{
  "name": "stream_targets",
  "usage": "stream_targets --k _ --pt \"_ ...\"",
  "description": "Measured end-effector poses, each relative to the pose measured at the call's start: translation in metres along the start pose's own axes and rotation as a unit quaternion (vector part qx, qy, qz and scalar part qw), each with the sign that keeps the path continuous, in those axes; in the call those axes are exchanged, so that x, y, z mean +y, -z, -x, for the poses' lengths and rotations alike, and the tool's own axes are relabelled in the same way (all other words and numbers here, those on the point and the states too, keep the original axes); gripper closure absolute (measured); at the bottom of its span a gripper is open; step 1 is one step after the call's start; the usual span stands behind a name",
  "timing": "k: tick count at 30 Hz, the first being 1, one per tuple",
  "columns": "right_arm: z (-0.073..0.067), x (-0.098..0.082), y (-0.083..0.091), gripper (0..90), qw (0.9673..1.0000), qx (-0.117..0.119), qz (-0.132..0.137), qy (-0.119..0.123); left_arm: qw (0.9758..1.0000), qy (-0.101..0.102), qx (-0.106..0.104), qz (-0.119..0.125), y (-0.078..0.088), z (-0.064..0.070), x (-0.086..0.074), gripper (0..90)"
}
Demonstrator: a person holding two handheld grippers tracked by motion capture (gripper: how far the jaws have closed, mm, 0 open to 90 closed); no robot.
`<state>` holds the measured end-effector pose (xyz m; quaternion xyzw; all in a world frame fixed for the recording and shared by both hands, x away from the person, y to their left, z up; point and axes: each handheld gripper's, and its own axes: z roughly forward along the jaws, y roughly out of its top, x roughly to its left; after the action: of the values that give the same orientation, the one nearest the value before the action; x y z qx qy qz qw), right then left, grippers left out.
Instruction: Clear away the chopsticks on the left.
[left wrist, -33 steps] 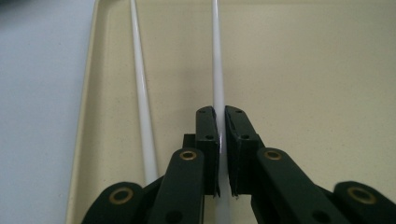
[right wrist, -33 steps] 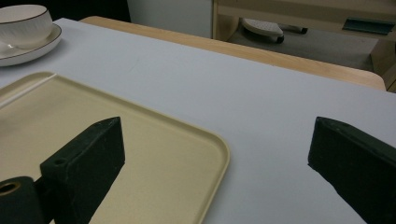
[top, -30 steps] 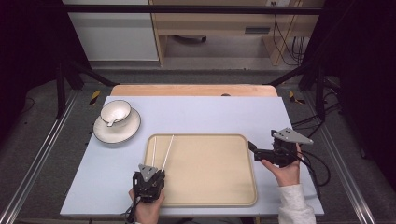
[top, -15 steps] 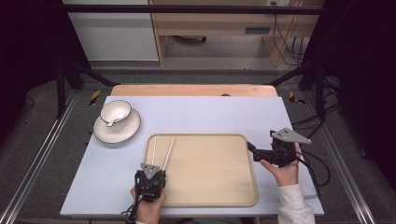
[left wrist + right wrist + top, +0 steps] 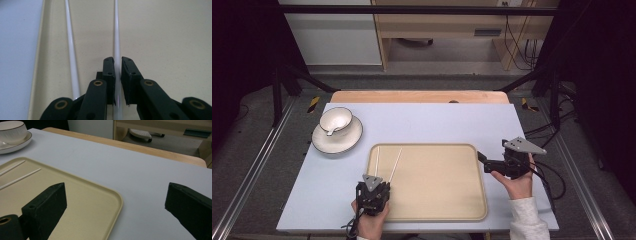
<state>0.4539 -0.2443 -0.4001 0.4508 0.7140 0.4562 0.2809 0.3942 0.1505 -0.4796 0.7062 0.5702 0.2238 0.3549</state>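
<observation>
Two white chopsticks lie side by side on the left part of a beige tray (image 5: 437, 200). My left gripper (image 5: 381, 181) rests low at the tray's near-left edge. In the left gripper view its jaws (image 5: 117, 58) straddle the right chopstick (image 5: 116, 30). They have just been opening, and a thin gap shows beside the stick. The left chopstick (image 5: 71, 50) lies free beside them. My right gripper (image 5: 484, 160) hovers at the tray's right edge with its jaws wide open (image 5: 117, 202) and nothing between them.
A white bowl (image 5: 335, 119) with a spoon in it sits on a saucer (image 5: 324, 142) at the table's far left. The pale table top (image 5: 452, 122) ends in a wooden strip at the back. Cables trail from both grippers.
None of the hands or chopsticks has visibly shifted in the high view.
</observation>
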Motion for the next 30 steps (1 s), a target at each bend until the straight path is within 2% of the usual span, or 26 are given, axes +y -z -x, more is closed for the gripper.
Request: stream_targets --k 5,8,12,13,14,15,17,19,21,22,23,25,26,27,30 --pt "0.001 0.0 0.002 4.2 1.0 -0.001 0.002 -0.002 0.9999 -0.004 -0.01 0.01 0.003 -0.003 0.004 76.9" --pt "0.002 0.001 0.003 4.1 1.0 -0.002 0.006 -0.003 0.9995 -0.006 -0.016 0.027 0.009 -0.006 0.011 74.8" --pt "0.004 0.001 0.006 3.4 0.9999 -0.002 0.012 -0.005 0.9984 -0.022 -0.028 0.044 0.018 -0.014 0.022 66.5" --pt "0.004 0.001 0.007 3.3 0.9999 -0.003 0.014 -0.006 0.9978 -0.029 -0.034 0.049 0.02 -0.017 0.025 64.4" --pt "0.004 0.002 0.008 2.9 0.9998 -0.003 0.017 -0.008 0.9969 -0.036 -0.045 0.054 0.022 -0.021 0.029 57.0" --pt "0.004 0.002 0.008 2.9 0.9998 -0.003 0.017 -0.008 0.9963 -0.04 -0.05 0.058 0.025 -0.025 0.033 57.0" --pt "0.005 0.002 0.01 2.7 0.9998 -0.003 0.02 -0.008 0.9939 -0.06 -0.062 0.069 0.032 -0.033 0.042 49.5" --pt "0.006 0.002 0.012 2.6 0.9997 -0.003 0.023 -0.011 0.9925 -0.071 -0.067 0.074 0.036 -0.04 0.049 43.8" --pt "0.008 0.003 0.014 2.5 0.9996 -0.004 0.027 -0.013 0.9911 -0.074 -0.075 0.081 0.042 -0.049 0.054 37.8" --pt "0.008 0.003 0.014 2.5 0.9996 -0.004 0.027 -0.013 0.9907 -0.077 -0.076 0.082 0.044 -0.054 0.057 37.8" --pt "0.009 0.003 0.015 2.4 0.9995 -0.005 0.029 -0.014 0.9902 -0.082 -0.075 0.085 0.047 -0.059 0.058 33.0" --pt "0.01 0.003 0.015 2.4 0.9994 -0.005 0.031 -0.014 0.9894 -0.087 -0.074 0.09 0.05 -0.068 0.06 30.5" --pt "0.01 0.002 0.016 2.3 0.9994 -0.005 0.031 -0.014 0.9889 -0.086 -0.077 0.092 0.052 -0.078 0.058 26.7" --pt "0.01 0.002 0.016 2.3 0.9994 -0.005 0.031 -0.014 0.9889 -0.086 -0.077 0.092 0.052 -0.078 0.058 24.6" --pt "0.011 0.002 0.016 2.1 0.9994 -0.006 0.03 -0.016 0.989 -0.078 -0.08 0.096 0.053 -0.092 0.052 22.1"
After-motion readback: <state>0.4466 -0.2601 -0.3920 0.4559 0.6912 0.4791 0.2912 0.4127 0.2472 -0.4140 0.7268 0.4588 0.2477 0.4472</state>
